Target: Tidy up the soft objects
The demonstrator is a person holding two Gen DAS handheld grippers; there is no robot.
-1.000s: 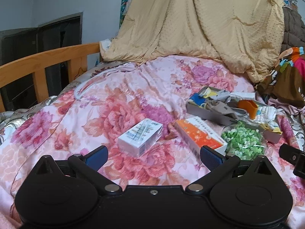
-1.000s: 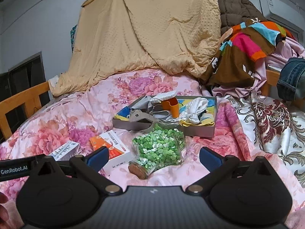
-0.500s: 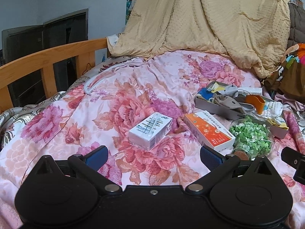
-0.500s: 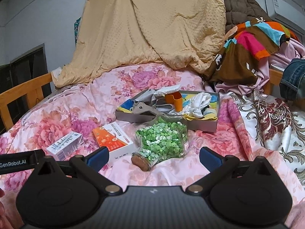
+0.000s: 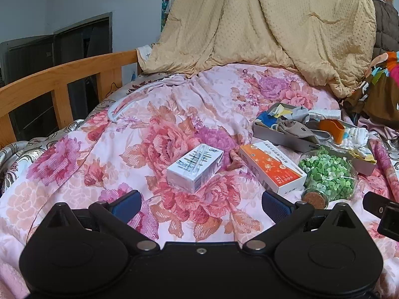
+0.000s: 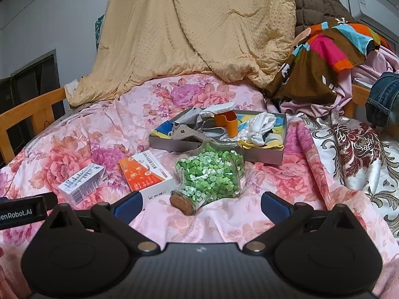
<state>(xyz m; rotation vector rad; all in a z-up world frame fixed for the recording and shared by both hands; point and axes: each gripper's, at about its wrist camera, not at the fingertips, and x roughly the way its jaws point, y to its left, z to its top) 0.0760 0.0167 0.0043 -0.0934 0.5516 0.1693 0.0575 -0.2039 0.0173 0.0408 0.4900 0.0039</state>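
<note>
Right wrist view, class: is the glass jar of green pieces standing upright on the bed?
No, the glass jar lies tipped on its side on the floral bedspread, its cork stopper pointing toward the camera.

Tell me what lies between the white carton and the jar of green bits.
The orange-and-white box lies between white carton and jar, clearest in the right wrist view.

Black left claw (image 5: 200, 205), blue pads (image 5: 126, 205), silver screws, matching right claw (image 6: 200, 205)

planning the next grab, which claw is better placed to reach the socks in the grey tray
Right, probably. The right claw is open and faces the grey tray almost head on, only the corked jar between. The open left claw faces the white carton, with the tray far off to its right.
</note>
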